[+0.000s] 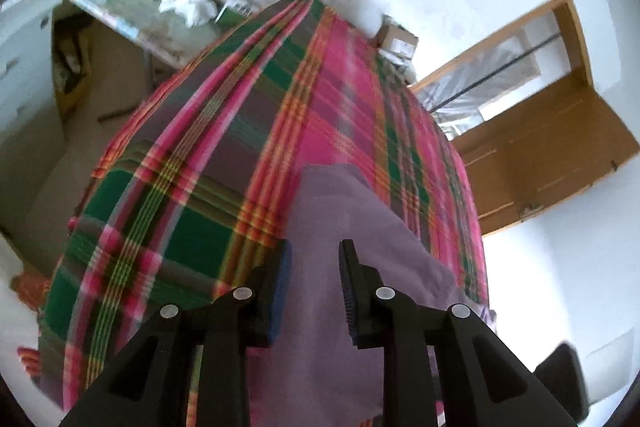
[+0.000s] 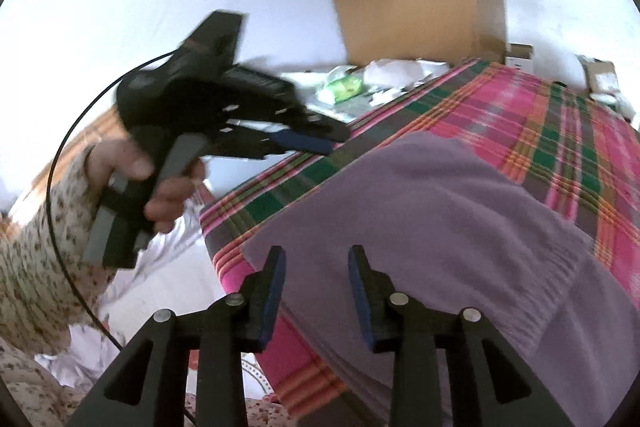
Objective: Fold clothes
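Two tongs in view, both parted wide and holding nothing. Left tongs [image 1: 315, 263] hover over the purple garment [image 1: 340, 227]; right tongs [image 2: 316, 267] hover at its near edge. The garment [image 2: 432, 219] lies flat on the plaid bedcover [image 1: 192, 163], near the bed's corner. A hand [image 2: 160, 183] grips the left handle.
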A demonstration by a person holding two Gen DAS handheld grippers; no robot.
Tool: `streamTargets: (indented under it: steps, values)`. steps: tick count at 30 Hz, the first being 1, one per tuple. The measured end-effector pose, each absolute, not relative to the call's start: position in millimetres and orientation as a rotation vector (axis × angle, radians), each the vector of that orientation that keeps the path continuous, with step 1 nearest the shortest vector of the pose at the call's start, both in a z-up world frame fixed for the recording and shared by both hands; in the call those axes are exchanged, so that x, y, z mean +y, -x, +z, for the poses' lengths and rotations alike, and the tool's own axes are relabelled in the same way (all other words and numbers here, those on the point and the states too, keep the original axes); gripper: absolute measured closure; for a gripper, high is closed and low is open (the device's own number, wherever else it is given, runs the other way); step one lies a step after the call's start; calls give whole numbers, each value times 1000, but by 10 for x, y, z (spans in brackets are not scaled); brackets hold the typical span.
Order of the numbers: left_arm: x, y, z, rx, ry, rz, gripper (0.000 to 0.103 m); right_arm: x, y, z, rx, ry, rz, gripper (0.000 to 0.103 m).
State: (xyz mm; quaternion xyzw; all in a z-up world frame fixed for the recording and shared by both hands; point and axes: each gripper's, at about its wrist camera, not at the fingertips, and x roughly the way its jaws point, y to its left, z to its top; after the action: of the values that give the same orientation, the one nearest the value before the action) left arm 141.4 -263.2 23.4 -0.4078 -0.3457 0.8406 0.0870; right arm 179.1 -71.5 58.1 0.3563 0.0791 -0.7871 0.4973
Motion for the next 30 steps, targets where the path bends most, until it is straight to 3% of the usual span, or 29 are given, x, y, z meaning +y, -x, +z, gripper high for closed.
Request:
streamTargets:
  steps: [11,21,30]
  values:
    - [-1642,-1441,717,-595,1015,2499,79,720,-1662,790,-82,-857,-2270,70]
    - [-357,-1267,520,-250,1080,2191,79,2506,-1654,585,-439,-1007,-2778,70]
    - [664,-1273,382,-7,1108,1983,79,3262,-1646,584,-537,-1048,-3030,70]
